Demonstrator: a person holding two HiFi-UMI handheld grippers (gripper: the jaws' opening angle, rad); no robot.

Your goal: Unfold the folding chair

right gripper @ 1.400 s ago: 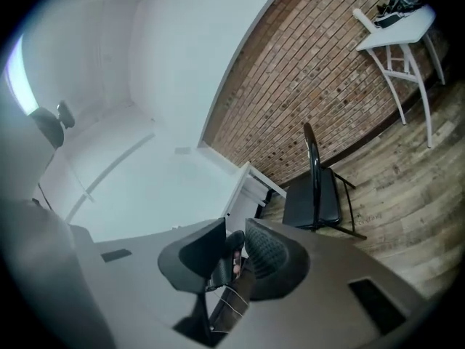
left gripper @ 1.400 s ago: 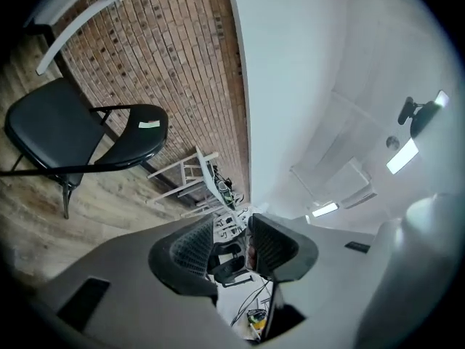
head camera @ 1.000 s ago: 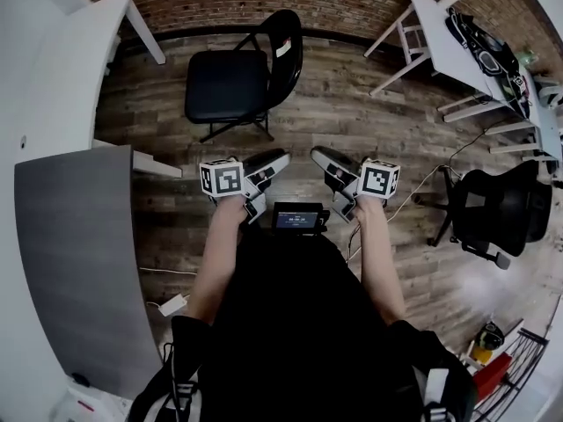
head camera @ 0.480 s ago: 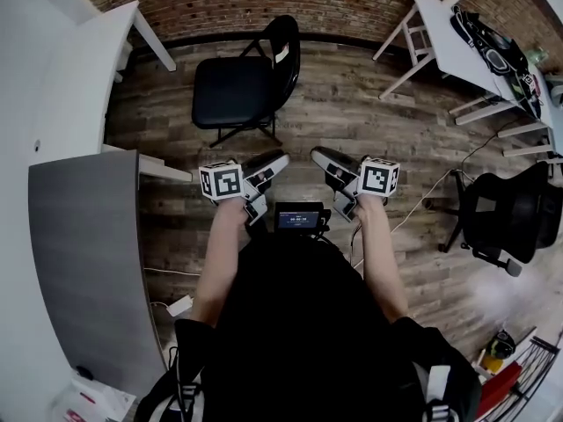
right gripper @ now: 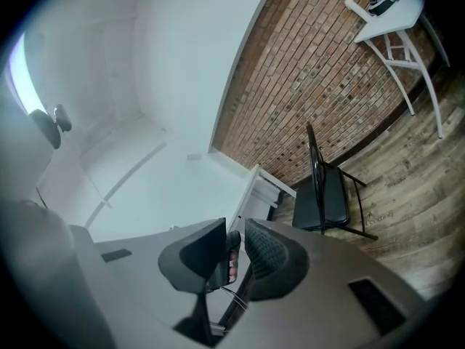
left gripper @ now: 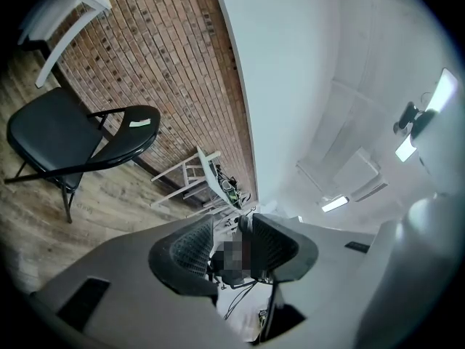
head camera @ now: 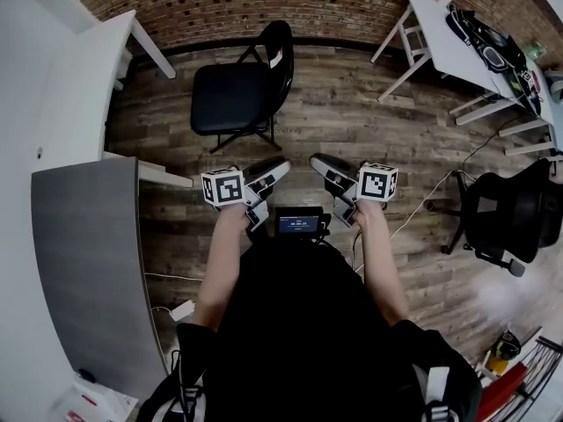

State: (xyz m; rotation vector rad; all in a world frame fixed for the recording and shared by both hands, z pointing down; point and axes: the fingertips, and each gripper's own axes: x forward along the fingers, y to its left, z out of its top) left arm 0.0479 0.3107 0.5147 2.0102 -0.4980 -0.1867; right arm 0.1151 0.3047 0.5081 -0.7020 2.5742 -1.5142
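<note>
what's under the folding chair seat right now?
Under the folding chair: its black legs standing on the wood plank floor. From the head view the seat covers the floor directly beneath it; the left gripper view shows only part of that patch.

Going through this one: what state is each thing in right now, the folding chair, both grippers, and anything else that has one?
folding chair: unfolded, standing on its legs, no gripper on it.
left gripper: jaws apart, nothing between them.
right gripper: jaws slightly apart, nothing between them.
small screen: lit.
office chair: upright, off to the right.
</note>
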